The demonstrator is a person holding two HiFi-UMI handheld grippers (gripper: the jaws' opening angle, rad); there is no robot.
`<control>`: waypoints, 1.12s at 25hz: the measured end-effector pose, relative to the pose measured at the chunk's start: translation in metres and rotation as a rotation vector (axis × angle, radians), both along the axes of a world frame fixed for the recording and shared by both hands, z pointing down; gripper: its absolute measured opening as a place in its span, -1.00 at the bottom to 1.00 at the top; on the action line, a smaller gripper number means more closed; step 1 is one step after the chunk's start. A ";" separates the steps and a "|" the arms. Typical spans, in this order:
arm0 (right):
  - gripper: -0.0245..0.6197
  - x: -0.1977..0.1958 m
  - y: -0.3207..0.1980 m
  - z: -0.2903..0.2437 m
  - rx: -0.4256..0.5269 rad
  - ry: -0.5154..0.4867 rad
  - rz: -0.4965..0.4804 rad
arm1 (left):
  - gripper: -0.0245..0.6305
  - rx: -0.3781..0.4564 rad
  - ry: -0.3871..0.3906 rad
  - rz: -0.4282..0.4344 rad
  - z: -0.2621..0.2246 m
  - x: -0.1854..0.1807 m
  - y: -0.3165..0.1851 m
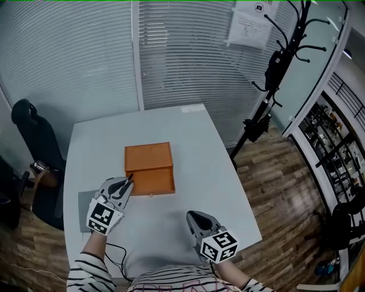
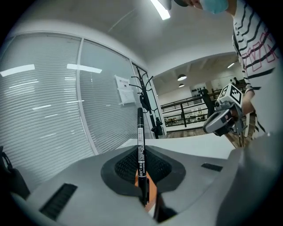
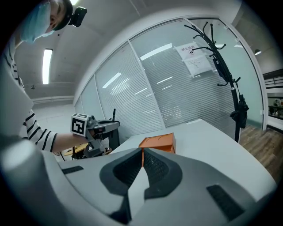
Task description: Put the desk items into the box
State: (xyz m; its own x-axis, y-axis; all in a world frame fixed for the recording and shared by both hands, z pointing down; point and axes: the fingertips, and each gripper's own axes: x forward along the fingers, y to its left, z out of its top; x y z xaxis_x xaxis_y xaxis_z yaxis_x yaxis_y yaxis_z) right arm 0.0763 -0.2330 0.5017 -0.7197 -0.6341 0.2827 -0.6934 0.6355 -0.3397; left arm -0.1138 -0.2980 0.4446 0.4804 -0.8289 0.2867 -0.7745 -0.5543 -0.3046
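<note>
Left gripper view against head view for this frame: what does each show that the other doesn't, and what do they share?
Only the left gripper view: the left gripper with its jaws shut on a black pen that stands upright, the pen's printed label, and the ceiling lights. Only the head view: the whole orange box on the white table, a grey pad at the table's left edge, and a black chair. Both: the right gripper and the coat stand.

Light: bright, even, from ceiling strips [image 3: 46, 66]
Shadows: faint, soft
Edges: fisheye bending, dark corners
Focus: nearest foreground blurred
</note>
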 end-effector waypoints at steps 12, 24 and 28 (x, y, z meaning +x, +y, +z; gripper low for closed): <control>-0.84 0.013 -0.008 0.015 -0.041 -0.010 0.055 | -0.81 -0.086 -0.188 0.102 0.038 0.022 -0.070; -0.84 0.051 -0.018 0.036 -0.086 -0.012 0.153 | -0.81 -0.262 -0.301 0.142 0.118 0.053 -0.123; -0.84 0.056 -0.024 0.041 -0.097 -0.015 0.156 | -0.81 -0.360 -0.332 0.132 0.150 0.052 -0.129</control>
